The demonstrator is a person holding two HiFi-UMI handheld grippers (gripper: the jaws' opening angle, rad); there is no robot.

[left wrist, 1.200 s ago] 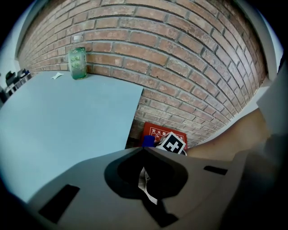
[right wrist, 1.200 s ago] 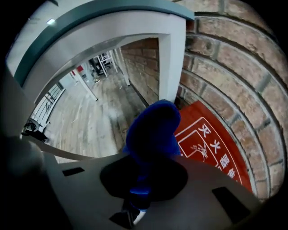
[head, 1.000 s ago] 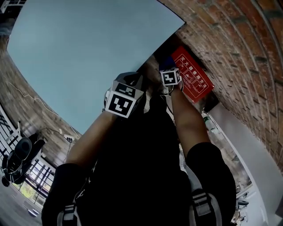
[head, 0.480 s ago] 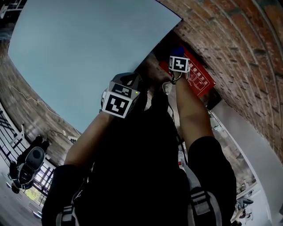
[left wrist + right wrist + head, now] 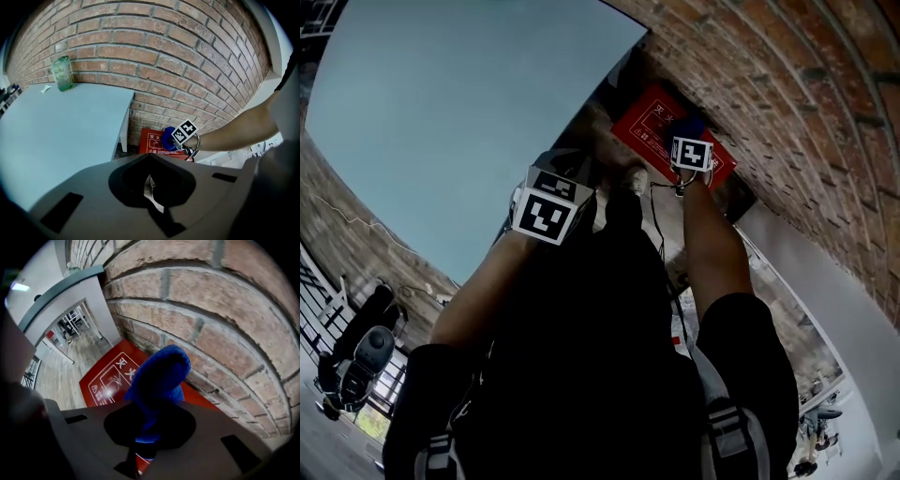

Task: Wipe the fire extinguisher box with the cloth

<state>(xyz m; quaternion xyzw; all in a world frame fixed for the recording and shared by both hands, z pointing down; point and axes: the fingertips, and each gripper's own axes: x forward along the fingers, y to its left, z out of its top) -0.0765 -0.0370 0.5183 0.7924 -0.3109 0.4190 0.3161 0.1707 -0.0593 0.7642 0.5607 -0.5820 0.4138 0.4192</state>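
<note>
The red fire extinguisher box stands on the floor against the brick wall; its white-printed face shows in the right gripper view. My right gripper is shut on a blue cloth, which is pressed to the box near the wall. From the head view its marker cube sits over the box's right part, with the cloth just beyond it. My left gripper hangs back beside the table edge, away from the box, its jaws together and holding nothing.
A pale blue table stands left of the box, with a green jar on its far corner by the brick wall. My shoe is close to the box. A white wall panel runs to the right.
The right gripper has carried the blue cloth across the red box, from its left corner toward its right part. The left gripper has stayed nearly still.
</note>
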